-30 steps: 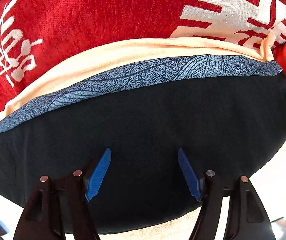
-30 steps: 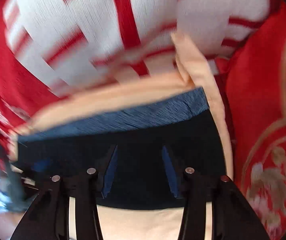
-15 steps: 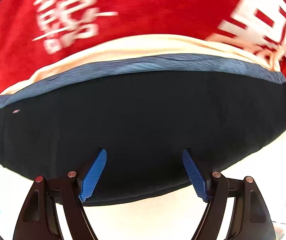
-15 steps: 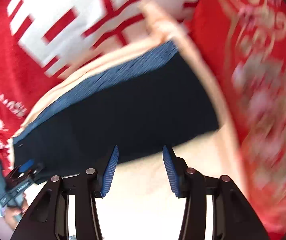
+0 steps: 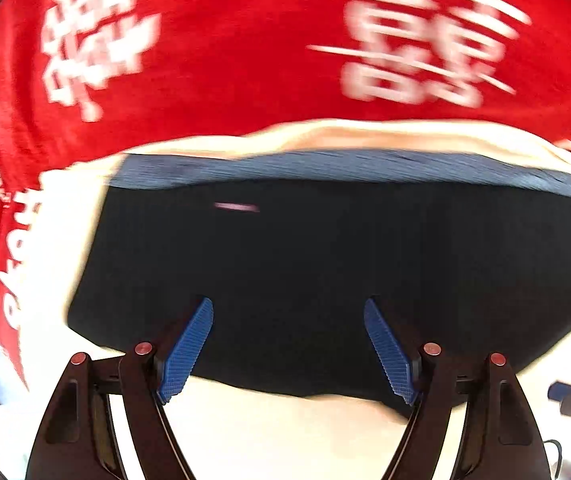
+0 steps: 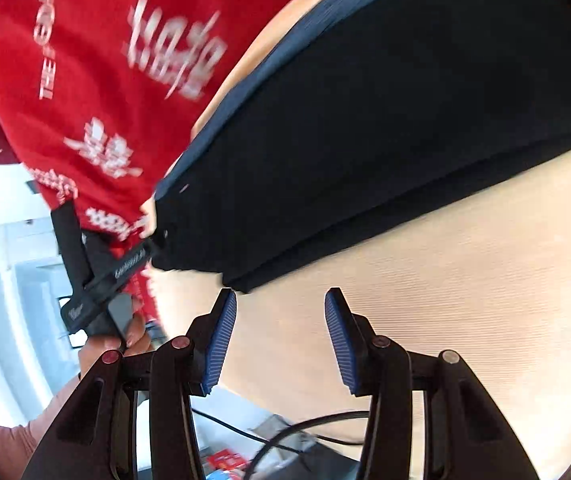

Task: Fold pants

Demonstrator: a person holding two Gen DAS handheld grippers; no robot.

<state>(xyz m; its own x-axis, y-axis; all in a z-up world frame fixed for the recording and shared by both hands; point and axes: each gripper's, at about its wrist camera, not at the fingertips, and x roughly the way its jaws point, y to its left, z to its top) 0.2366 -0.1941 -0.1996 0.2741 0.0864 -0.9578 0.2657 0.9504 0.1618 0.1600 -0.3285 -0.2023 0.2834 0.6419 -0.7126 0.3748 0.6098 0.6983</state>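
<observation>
The folded black pants with a blue-grey waistband [image 5: 325, 264] are lying flat on the pale peach cloth [image 6: 425, 280], whose bare near strip is offering clear passage. Behind them, the red blanket with white lettering [image 5: 245, 60] is lying low, blocking nothing.

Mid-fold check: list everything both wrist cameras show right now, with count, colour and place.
pants: one, black with a blue-grey patterned band, folded flat on the cream sheet.
cream sheet: one, pale peach, under the pants.
red blanket: one, red with white lettering, beyond the sheet.
cables: dark, below the sheet's near edge, right wrist view.
left tool: black with blue pads, jaws open over the pants' near edge, nothing gripped.
right tool: same colours, jaws open over bare sheet, empty.
left hand: one, holding the left tool's handle.
</observation>
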